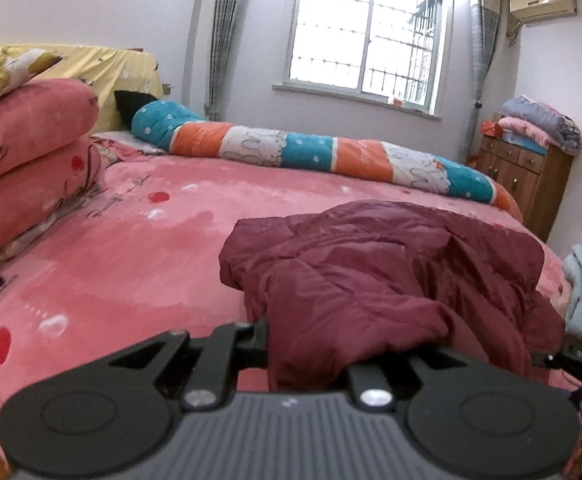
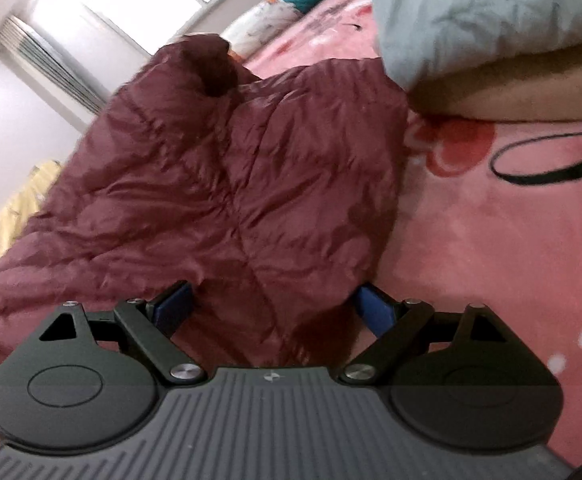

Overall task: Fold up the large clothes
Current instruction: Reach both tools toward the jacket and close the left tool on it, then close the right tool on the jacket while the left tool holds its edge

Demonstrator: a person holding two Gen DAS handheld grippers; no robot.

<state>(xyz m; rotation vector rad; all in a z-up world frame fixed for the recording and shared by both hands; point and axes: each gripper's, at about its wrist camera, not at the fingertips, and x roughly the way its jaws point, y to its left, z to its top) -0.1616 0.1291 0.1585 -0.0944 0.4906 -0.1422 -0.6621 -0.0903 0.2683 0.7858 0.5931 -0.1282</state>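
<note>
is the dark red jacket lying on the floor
No, the dark red jacket is spread across the pink bed cover, in front of the long striped bolster.

You are looking at a room lit by daylight from the barred window [image 1: 365, 36], whose panes are washed out to near white. The light falls soft and even on the pink bed cover [image 1: 131, 240], with only faint shadows under the maroon jacket [image 1: 371, 272]. Your left wrist view is fairly sharp but bends straight lines near its dark corners. Your right wrist view is smeared by motion blur, and its window [image 2: 139, 4] glares white.
</note>
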